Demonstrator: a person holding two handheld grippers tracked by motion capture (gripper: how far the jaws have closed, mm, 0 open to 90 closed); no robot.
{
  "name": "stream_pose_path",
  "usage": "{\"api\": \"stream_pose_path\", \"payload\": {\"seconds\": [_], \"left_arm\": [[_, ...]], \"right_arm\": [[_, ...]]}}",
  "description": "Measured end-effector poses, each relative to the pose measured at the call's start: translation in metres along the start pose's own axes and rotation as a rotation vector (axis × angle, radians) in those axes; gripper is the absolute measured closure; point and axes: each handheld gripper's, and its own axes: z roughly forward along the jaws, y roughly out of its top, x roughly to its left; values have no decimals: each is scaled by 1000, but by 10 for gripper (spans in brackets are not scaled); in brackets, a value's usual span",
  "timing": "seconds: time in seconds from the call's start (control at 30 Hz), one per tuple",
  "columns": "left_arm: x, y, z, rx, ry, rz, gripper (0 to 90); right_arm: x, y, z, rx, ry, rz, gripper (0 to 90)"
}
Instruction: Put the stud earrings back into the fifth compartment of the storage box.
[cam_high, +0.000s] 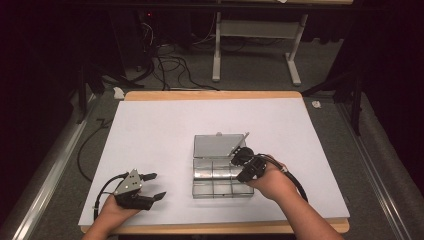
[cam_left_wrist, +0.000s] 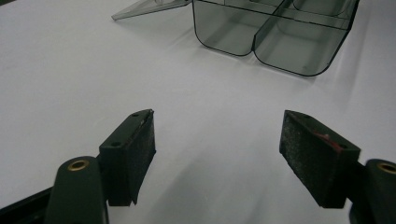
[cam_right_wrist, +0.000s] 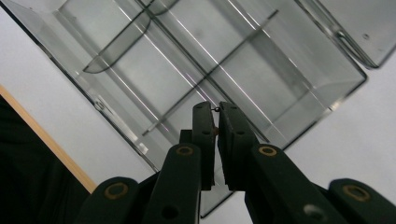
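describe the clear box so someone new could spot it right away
On the white sheet covering the table, look right of centre, toward the near edge. The clear plastic organizer box sits there, divided into small compartments, its lid swung open on the far side. It is the sheet's only see-through thing, and the right gripper, jaws shut, hangs over its right end.

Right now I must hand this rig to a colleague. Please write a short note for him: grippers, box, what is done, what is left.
Left gripper: open, holds nothing, rests on the white sheet left of the box.
Right gripper: shut over the box; something tiny and dark seems pinched at its tips, too small to identify.
Clear compartment box: near the front middle of the sheet, lid open toward the far side; compartments look empty.
Done: lid opened.
Left: probably placing the tiny piece into a compartment, then closing the lid.
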Motion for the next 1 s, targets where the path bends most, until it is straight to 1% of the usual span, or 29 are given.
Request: {"api": "stream_pose_path", "payload": {"seconds": [0.03, 0.17, 0.2, 0.23, 0.3, 0.33, 0.37, 0.4, 0.43, 0.53, 0.63, 0.7, 0.77, 0.87, 1.0], "left_arm": [[0, 0, 0, 0, 1, 1, 275], [0, 0, 0, 0, 0, 1, 275], [0, 0, 0, 0, 0, 1, 275], [0, 0, 0, 0, 0, 2, 275], [0, 0, 0, 0, -1, 1, 275], [0, 0, 0, 0, -1, 2, 275], [0, 0, 0, 0, -1, 1, 275], [0, 0, 0, 0, -1, 1, 274], [0, 0, 0, 0, -2, 0, 275], [0, 0, 0, 0, -1, 1, 275], [0, 0, 0, 0, 0, 1, 275], [0, 0, 0, 0, -2, 0, 275], [0, 0, 0, 0, -2, 0, 275], [0, 0, 0, -1, -3, 0, 274], [0, 0, 0, -1, -3, 1, 274]], "right_arm": [[1, 1, 1, 1, 3, -11, 865], [7, 7, 7, 8, 13, -13, 865], [8, 8, 9, 3, 14, -35, 866], [10, 9, 9, 8, 14, -23, 865], [14, 13, 13, 6, 24, -46, 865], [17, 14, 14, 11, 29, -36, 865], [17, 15, 15, 8, 32, -52, 866], [19, 16, 15, 8, 36, -47, 865], [20, 17, 17, 5, 37, -60, 865], [24, 21, 22, 9, 51, -70, 865], [27, 23, 27, 19, 52, -79, 865], [29, 24, 31, 23, 63, -76, 865], [30, 24, 36, 31, 65, -87, 865], [31, 24, 41, 46, 68, -90, 865], [30, 23, 46, 57, 71, -75, 863]]}}
